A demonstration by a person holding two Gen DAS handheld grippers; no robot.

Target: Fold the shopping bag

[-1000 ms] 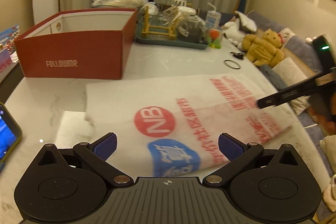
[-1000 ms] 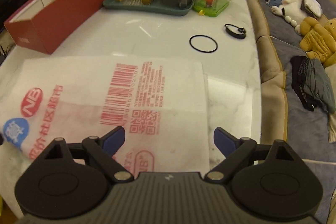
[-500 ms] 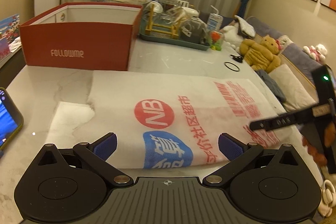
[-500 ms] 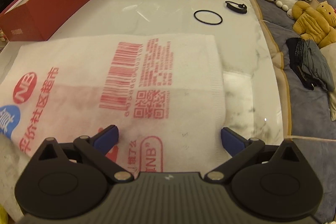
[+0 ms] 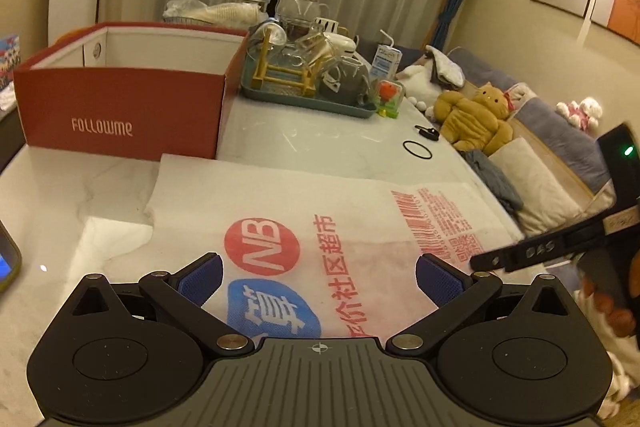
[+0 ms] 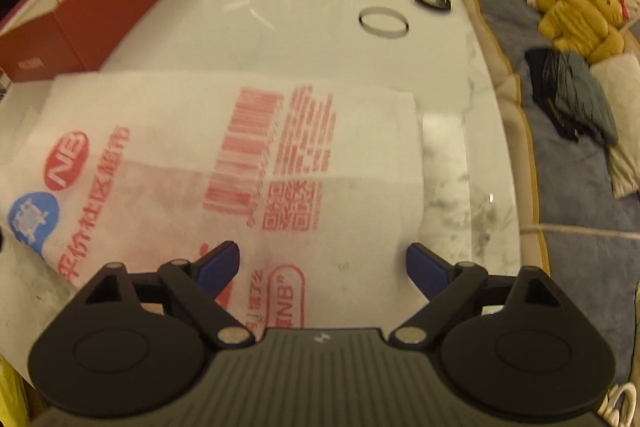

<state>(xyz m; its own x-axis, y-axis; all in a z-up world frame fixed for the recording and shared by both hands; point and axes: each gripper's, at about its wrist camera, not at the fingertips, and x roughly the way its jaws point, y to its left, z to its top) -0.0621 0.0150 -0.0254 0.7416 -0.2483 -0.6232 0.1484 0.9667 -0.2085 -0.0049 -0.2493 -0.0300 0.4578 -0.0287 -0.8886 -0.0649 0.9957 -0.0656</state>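
A white shopping bag [image 5: 320, 211] [image 6: 224, 163] with red and blue print lies flat, folded lengthwise, on the marble table [image 5: 304, 139]. My left gripper [image 5: 320, 277] hovers open over the bag's near edge by the red NB logo, nothing between its blue pads. My right gripper [image 6: 322, 267] hangs over the bag's right end near the QR code; its jaws stand wide and are closing a little, with only flat bag below them. In the left wrist view the right gripper's finger [image 5: 532, 251] reaches in from the right.
A red open box [image 5: 120, 107] stands at the back left. A green tray of glassware [image 5: 304, 83] and a black ring [image 5: 417, 149] lie beyond the bag. A phone [image 5: 6, 259] sits at the left edge. A sofa with plush toys [image 5: 476, 115] runs along the right.
The right gripper has shifted across the bag's right end and rolled slightly. In the left wrist view its finger has dropped lower and nearer. The bag lies as before.
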